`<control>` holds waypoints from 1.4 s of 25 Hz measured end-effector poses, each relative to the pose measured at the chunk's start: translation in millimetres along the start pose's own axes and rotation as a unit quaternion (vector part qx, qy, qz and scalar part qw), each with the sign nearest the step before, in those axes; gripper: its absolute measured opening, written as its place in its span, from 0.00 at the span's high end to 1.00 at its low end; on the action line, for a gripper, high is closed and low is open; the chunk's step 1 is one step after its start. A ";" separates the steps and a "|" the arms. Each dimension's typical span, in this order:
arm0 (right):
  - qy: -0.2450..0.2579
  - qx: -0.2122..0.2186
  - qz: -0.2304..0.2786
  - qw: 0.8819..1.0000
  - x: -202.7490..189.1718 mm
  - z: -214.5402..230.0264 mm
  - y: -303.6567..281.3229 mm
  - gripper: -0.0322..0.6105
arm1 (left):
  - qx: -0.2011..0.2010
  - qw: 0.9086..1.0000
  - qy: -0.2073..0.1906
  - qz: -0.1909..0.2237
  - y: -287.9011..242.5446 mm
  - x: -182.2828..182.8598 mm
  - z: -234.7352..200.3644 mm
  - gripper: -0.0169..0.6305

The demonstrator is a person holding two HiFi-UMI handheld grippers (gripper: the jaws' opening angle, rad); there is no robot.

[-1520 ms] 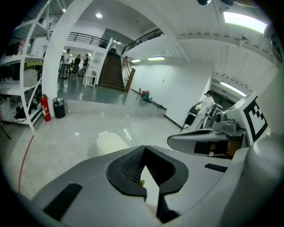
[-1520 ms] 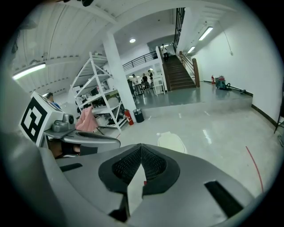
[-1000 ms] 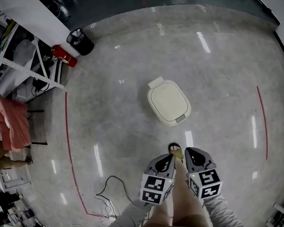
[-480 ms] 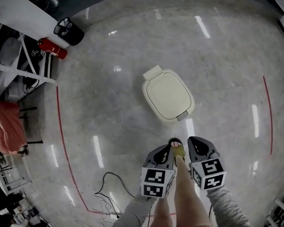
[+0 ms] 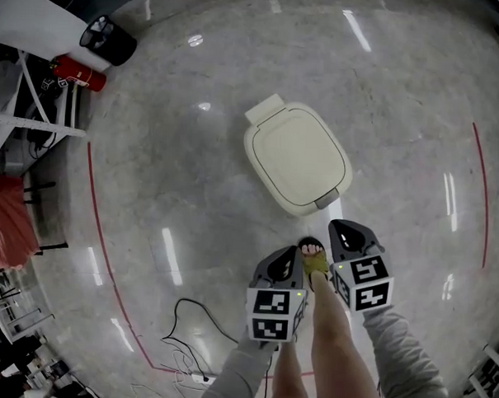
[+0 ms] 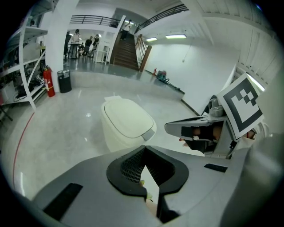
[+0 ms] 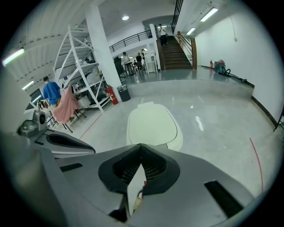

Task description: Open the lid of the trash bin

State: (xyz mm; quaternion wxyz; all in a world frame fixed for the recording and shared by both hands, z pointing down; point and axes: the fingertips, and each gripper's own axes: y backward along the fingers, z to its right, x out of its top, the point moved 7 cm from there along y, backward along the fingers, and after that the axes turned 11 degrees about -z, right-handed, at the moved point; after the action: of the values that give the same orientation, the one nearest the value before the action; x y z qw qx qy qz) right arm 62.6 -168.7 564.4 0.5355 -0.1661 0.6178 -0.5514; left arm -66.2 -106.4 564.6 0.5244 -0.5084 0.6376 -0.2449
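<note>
**Head view.** The cream plastic trash bin with rounded corners (image 5: 297, 159) stands on the polished grey floor (image 5: 192, 191), directly ahead of the person. Its lid lies flat and closed. A small grey tab (image 5: 330, 198) sits on the edge of the lid nearest the person. The left hand-held gripper (image 5: 292, 254) and the right hand-held gripper (image 5: 338, 228) are side by side below the bin and point toward it. Neither touches it. A sandalled foot (image 5: 313, 256) shows between them. A red fire extinguisher (image 5: 76, 73) and a black round waste basket (image 5: 108, 38) stand well apart from the bin at upper left. A thin red line (image 5: 99, 245) curves across the floor.

**Left gripper view.** The jaws of the left hand-held gripper meet at their tips with nothing between them. The bin stands ahead, beyond the tips, with its lid down. The right hand-held gripper shows at the right edge.

**Right gripper view.** The jaws of the right hand-held gripper are together and empty. The bin stands just beyond the tips, centred, with its lid closed.
</note>
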 end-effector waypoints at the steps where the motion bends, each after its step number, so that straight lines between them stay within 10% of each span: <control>1: 0.000 -0.002 -0.002 1.000 -1.8 1.8 -7.1 0.96 | 0.001 1.000 0.002 0.000 -5.0 -1.4 -3.0 0.97; 35: 0.014 0.001 -0.070 0.997 -19.4 27.9 -96.7 0.96 | 0.005 1.000 0.002 -0.031 -62.0 -19.7 -19.6 0.97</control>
State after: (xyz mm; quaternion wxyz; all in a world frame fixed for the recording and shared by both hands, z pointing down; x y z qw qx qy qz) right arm 56.1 -199.9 661.7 0.4869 -0.2005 0.6121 -0.5900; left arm -61.3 -115.5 631.7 0.5176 -0.5247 0.6216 -0.2653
